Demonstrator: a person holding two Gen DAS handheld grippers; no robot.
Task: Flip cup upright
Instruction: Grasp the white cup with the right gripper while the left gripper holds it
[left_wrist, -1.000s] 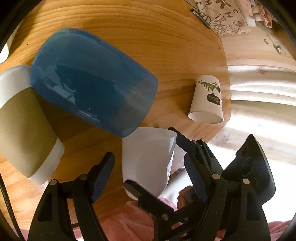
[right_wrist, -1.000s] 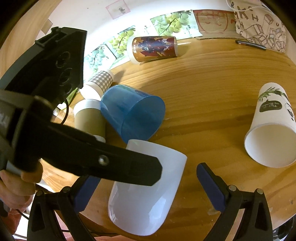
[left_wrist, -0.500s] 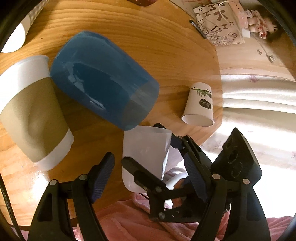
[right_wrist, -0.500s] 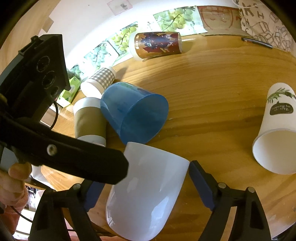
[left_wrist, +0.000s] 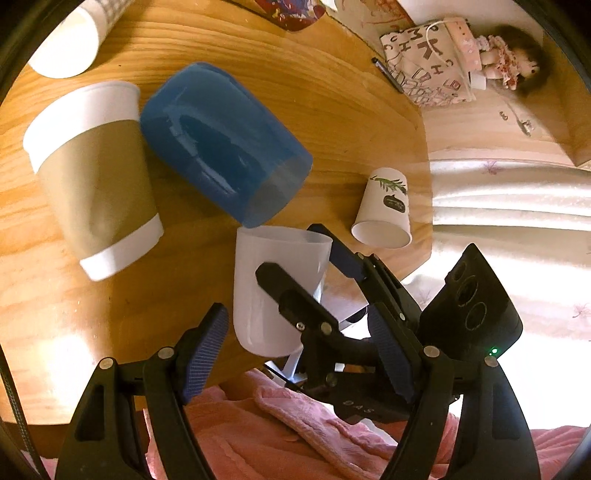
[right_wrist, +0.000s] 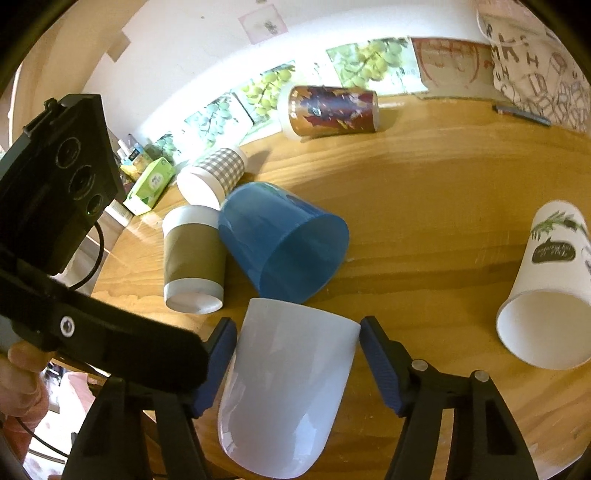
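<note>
A white plastic cup (right_wrist: 291, 384) lies on its side near the front edge of the round wooden table (right_wrist: 424, 206), rim against a blue cup. My right gripper (right_wrist: 297, 365) has its jaws closed in on both sides of the white cup's rim end, pads touching its walls. In the left wrist view the white cup (left_wrist: 273, 280) lies ahead of my left gripper (left_wrist: 295, 347), which is open and empty above it; the right gripper's fingers (left_wrist: 295, 299) cross the cup.
A blue plastic cup (right_wrist: 284, 243), a brown-sleeved paper cup (right_wrist: 194, 254), a checked cup (right_wrist: 218, 173), a printed brown cup (right_wrist: 332, 110) and a leaf-print paper cup (right_wrist: 546, 284) all lie on their sides. A pen (right_wrist: 521, 112) and a printed bag (right_wrist: 535, 62) sit at the back right.
The right gripper's jaws have closed in from well apart to touch the white cup's sides. The left gripper has pulled up and back, so the cups look smaller.
</note>
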